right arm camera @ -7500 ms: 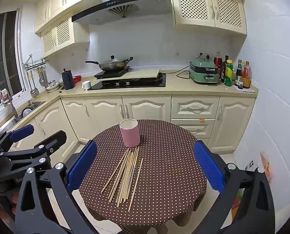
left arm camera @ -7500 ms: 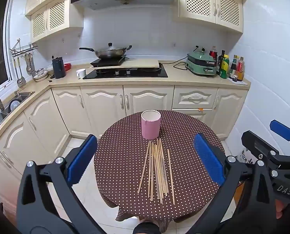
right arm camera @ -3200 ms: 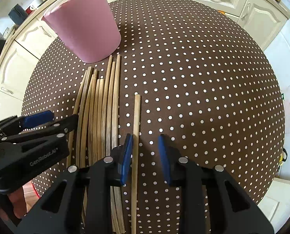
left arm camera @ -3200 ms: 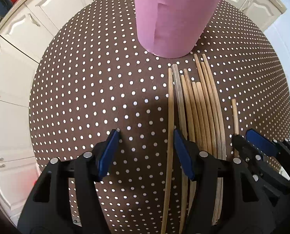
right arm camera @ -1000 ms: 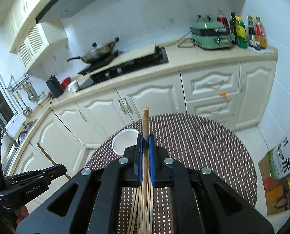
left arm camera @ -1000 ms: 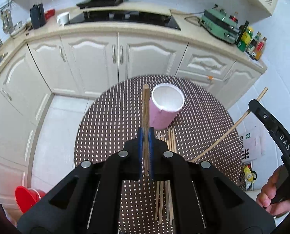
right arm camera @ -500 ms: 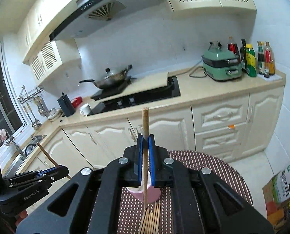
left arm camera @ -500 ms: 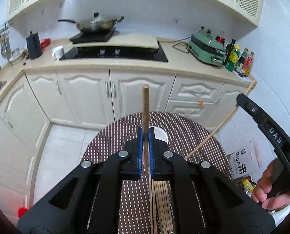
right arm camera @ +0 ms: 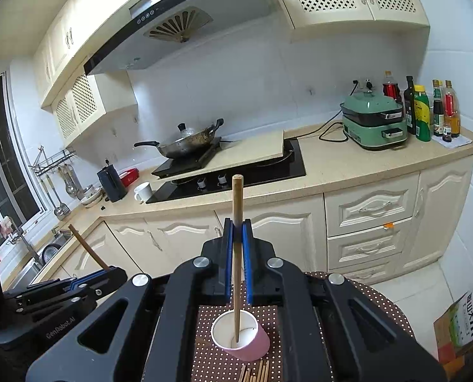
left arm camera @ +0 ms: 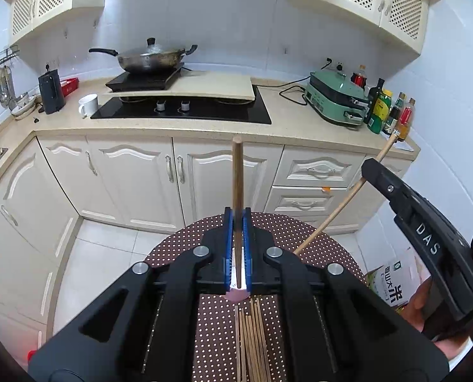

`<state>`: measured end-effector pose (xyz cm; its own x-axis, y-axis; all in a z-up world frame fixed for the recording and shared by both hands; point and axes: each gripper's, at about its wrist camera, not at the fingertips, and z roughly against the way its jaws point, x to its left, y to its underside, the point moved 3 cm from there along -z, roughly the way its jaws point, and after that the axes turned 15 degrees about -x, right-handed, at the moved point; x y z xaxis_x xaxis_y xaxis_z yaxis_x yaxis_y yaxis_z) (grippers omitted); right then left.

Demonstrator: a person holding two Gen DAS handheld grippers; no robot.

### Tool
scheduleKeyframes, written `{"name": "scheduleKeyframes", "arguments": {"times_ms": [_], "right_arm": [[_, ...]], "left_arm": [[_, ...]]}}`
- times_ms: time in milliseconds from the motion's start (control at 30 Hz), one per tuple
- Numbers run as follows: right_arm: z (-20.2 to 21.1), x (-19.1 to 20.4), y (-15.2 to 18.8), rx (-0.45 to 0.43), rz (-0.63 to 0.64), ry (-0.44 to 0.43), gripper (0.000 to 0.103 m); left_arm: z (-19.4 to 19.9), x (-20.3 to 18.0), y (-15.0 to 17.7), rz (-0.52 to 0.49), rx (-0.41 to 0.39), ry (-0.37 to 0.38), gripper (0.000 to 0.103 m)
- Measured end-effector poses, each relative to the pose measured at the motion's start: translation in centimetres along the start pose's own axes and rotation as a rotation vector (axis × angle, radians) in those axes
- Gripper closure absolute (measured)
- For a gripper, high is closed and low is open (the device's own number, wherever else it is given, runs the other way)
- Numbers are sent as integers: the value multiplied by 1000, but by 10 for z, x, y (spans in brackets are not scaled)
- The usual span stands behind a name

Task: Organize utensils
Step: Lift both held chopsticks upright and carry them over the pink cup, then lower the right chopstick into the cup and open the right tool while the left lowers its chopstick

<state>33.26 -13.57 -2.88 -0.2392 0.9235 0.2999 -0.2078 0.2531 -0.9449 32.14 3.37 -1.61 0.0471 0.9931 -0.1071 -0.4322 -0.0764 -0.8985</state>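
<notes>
left tool (left arm camera: 237,248): pinched a darker chopstick (left arm camera: 236,187) upright
right tool (right arm camera: 237,254): pinched a lighter chopstick (right arm camera: 237,238), tip inside pink cup (right arm camera: 240,334)

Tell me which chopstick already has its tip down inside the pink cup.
The chopstick in the right gripper: its tip is inside the pink cup. The left gripper holds its chopstick above it.

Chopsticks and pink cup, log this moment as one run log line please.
left gripper: shut on chopstick | right gripper: shut on chopstick, tip over pink cup | loose chopsticks: on table
</notes>
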Motion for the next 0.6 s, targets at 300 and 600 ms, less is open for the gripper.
{"name": "scheduleKeyframes", "arguments": {"times_ms": [300,600], "right_arm": [[-40,-3,32,97,0,22,98],[-69,-9,73,227,-7,51,98]], "left_arm": [[-56,7,21,24,95,8,97],[-103,17,53,43,210,8,97]]}}
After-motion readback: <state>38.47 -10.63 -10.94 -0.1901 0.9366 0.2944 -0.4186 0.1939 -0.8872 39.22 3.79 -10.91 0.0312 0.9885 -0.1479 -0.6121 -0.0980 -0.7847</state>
